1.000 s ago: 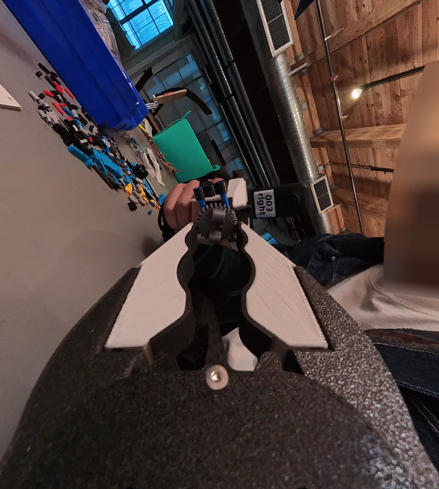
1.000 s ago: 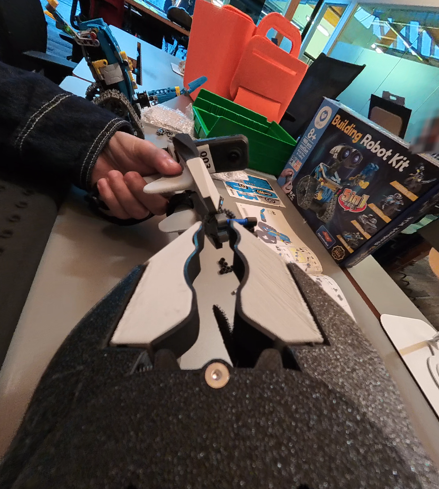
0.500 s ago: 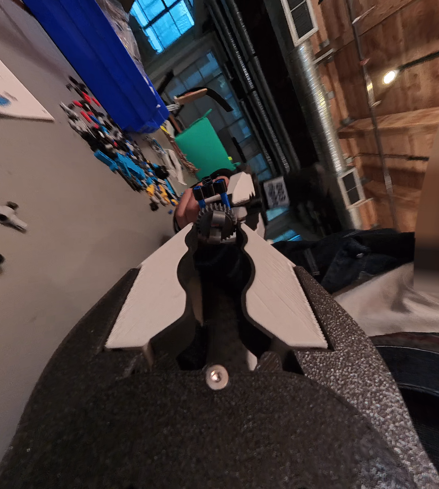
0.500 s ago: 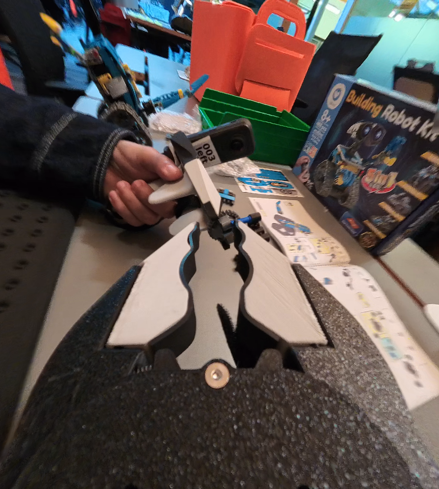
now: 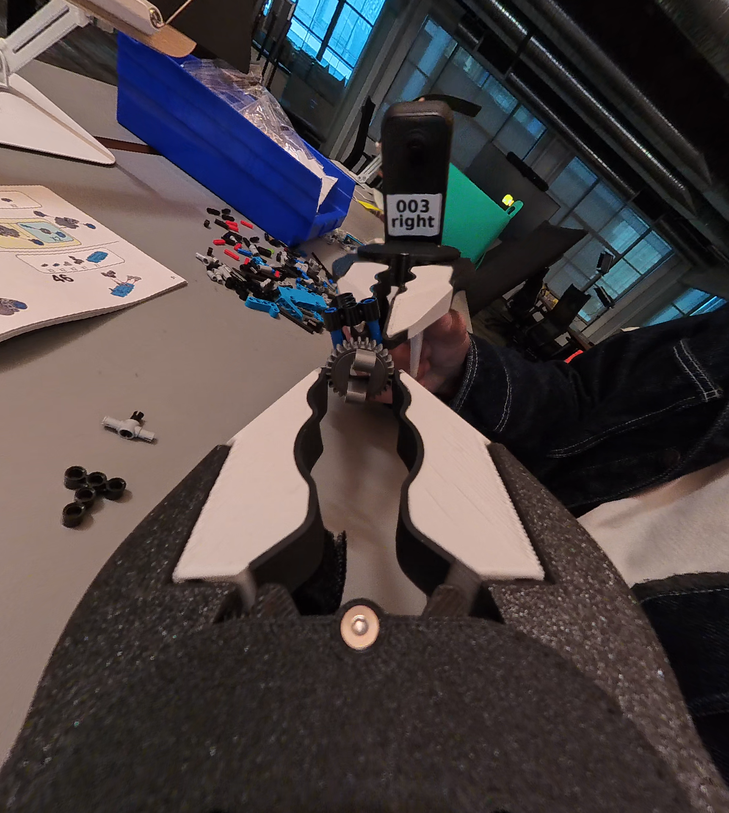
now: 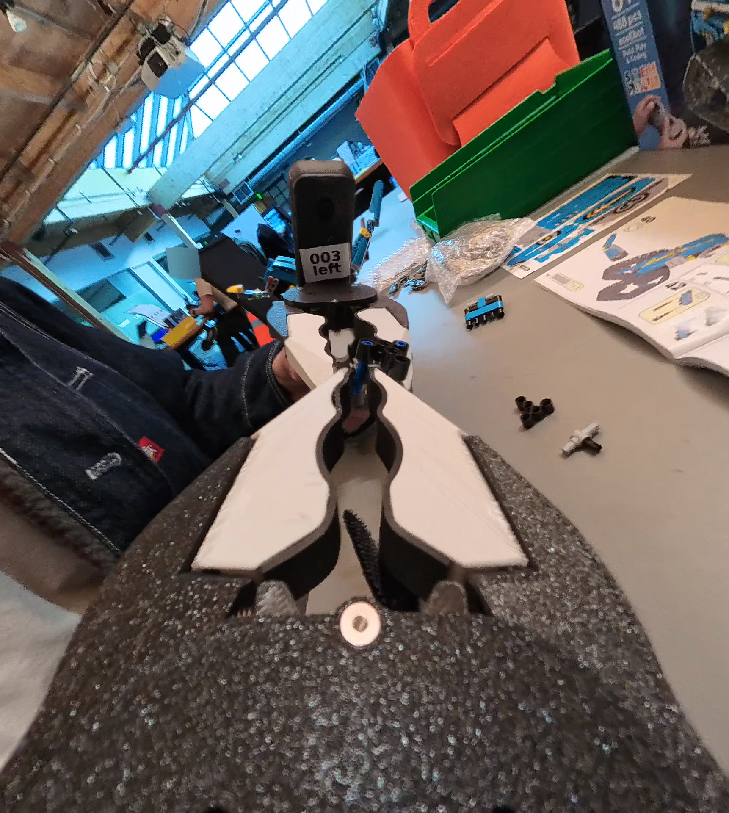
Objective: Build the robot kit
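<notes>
Over the grey table, view by view, I see:
Left wrist view: my left gripper pinches a grey gear assembly with blue pins and a black connector; only here, a blue bin and loose parts pile.
Right wrist view: my right gripper is pressed onto a blue pin; only here, an orange bag, green tray and kit box.
Labels: each gripper's camera carries a white sticker.

Two hand-held grippers, two instruction booklets, one blue bin.

Left gripper clamped shut; right gripper clamped shut, tips meeting.
</notes>
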{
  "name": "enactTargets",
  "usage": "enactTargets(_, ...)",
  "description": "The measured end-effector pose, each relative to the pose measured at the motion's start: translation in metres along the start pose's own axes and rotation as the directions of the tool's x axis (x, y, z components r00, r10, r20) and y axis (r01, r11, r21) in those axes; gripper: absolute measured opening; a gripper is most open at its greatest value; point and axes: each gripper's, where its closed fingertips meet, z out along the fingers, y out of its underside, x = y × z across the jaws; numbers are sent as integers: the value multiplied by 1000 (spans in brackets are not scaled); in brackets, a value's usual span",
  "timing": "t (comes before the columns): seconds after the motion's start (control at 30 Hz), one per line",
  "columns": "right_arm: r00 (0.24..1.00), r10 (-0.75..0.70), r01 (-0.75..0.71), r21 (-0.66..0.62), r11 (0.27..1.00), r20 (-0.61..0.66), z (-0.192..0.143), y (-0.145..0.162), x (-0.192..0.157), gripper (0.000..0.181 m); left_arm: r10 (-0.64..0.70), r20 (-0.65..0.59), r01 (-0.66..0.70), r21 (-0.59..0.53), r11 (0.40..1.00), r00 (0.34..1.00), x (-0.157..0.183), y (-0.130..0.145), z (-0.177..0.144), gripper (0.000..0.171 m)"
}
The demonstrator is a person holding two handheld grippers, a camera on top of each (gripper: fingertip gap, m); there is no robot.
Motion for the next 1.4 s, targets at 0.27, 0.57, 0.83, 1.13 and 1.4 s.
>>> enactTargets(0.27, 971, 239, -238, 52, 970, -13, 5, 5, 18, 3, 103, 166, -94, -62, 994, 981, -21, 6, -2, 29)
enactTargets(0.57, 952, 306, -304, 102, 947, -9, 8, 3, 23, 3, 71, 181, -61, -60, 996, 981, -26, 6, -1, 28)
enactTargets(0.83, 957, 289, -287, 86, 954, -17, 9, 6, 24, 3, -184, 58, 184, 9, 983, 981, -24, 6, -2, 28)
enactTargets(1.13, 997, 47, -46, 19, 999, -53, 1, 1, 16, 16, -229, -23, 229, 47, 972, 973, -16, -3, -4, 28)
enactTargets(1.4, 937, -277, 261, -99, 960, -212, -21, -6, 29, 18, -135, 108, 137, -14, 990, 985, -23, 9, -27, 29)
